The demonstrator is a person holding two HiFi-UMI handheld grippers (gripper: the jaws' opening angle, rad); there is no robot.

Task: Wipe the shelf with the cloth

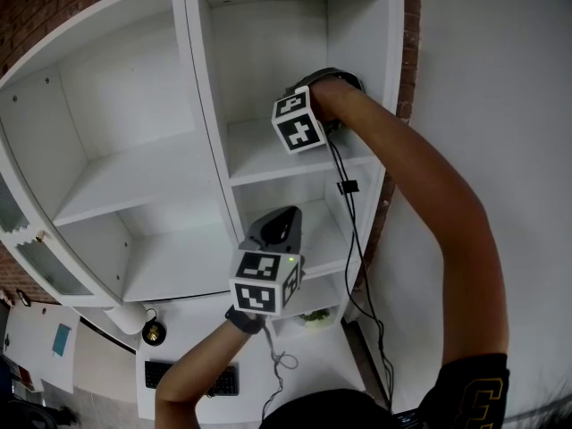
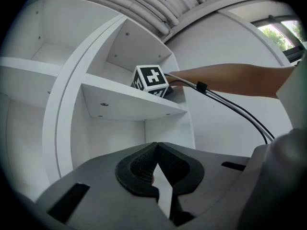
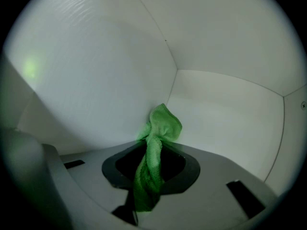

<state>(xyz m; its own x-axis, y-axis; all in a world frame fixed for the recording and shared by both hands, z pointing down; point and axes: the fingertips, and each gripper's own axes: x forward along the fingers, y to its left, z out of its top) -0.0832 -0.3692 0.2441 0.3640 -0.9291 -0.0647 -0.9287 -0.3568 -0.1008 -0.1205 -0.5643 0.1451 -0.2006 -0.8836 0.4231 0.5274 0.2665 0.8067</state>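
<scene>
As the right gripper (image 3: 152,150) reaches deep into the upper right bay of a white shelf (image 1: 268,155), its jaws are clamped on a green cloth (image 3: 163,123). The cloth is twisted into a rope whose long axis runs from 6 to 12 o'clock in the right gripper view. Its bunched end pokes out ahead of the jaws at 12 o'clock and sits at the seam where two white panels meet, apparently touching them. The wiping stroke will probably turn on that fact: the cloth lies straight in front of the tool, so dragging the tip sideways along the board should do the work.

In the head view the right gripper (image 1: 308,119) is at 12 o'clock from the left gripper (image 1: 279,226), which hangs one bay lower, well apart from the cloth. The left gripper (image 2: 156,150) has its jaws pressed together at the tips with nothing between them.

All the shelf's panels look smooth, painted and bare. The unit stands against a brick wall (image 1: 36,7), with black cables (image 1: 344,186) trailing down from the reaching arm (image 1: 420,195). A keyboard (image 1: 219,382) sits below at 7 o'clock, and a window (image 2: 283,30) shows in the left gripper view.
</scene>
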